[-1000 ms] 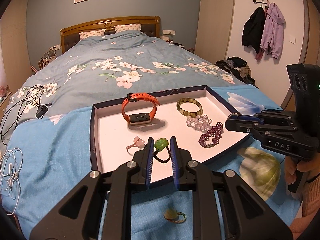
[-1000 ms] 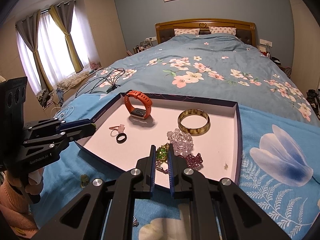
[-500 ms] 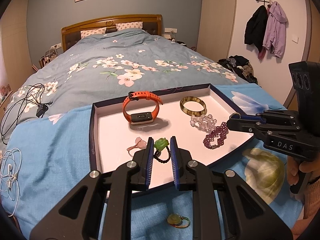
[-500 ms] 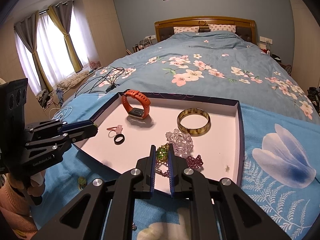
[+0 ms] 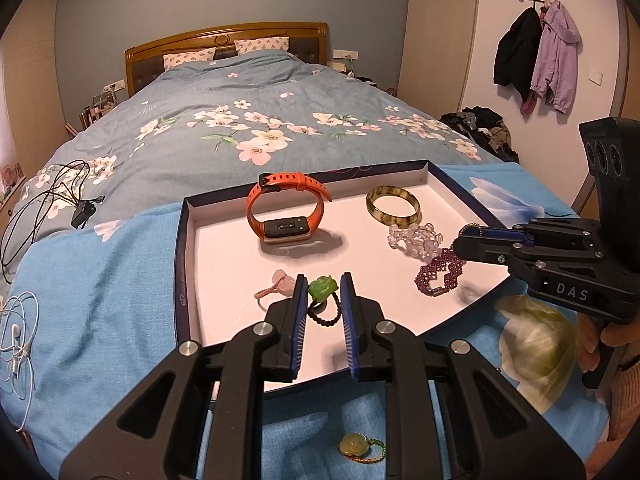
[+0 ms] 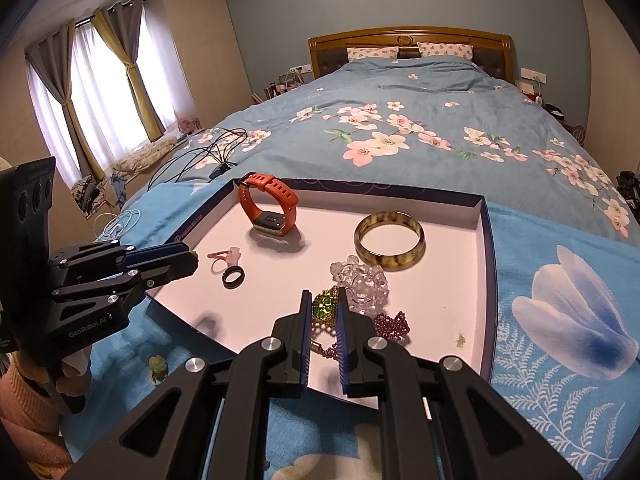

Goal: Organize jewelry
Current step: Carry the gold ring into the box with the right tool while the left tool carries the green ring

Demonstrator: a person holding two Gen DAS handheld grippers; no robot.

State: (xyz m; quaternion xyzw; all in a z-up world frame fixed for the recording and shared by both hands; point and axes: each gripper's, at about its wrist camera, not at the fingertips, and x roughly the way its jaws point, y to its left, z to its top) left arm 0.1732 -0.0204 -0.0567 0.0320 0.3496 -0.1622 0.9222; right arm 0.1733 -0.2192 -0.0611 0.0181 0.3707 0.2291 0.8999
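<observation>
A shallow white tray with a dark blue rim (image 5: 182, 264) lies on the blue cloth. In it are an orange watch (image 5: 286, 210), a brown bangle (image 5: 393, 204), a clear bead bracelet (image 5: 416, 238), a purple bead bracelet (image 5: 438, 274), a pink ring (image 5: 276, 285) and a black ring (image 6: 233, 277). My left gripper (image 5: 324, 290) is shut on a green flower ring (image 5: 322, 286) with a black bead band, just above the tray's near part. My right gripper (image 6: 324, 306) is shut on a green and gold beaded piece (image 6: 325, 307) over the tray's near right side.
A yellow-green pendant ring (image 5: 358, 445) lies on the blue cloth in front of the tray. White earphones (image 5: 18, 336) lie at the left edge, black cables (image 5: 60, 200) on the bedspread beyond. A tiny gold bit (image 6: 460, 339) lies in the tray's right corner.
Both grippers have risen slightly and drawn back a little with their pieces still held. The items in the tray have not moved.
</observation>
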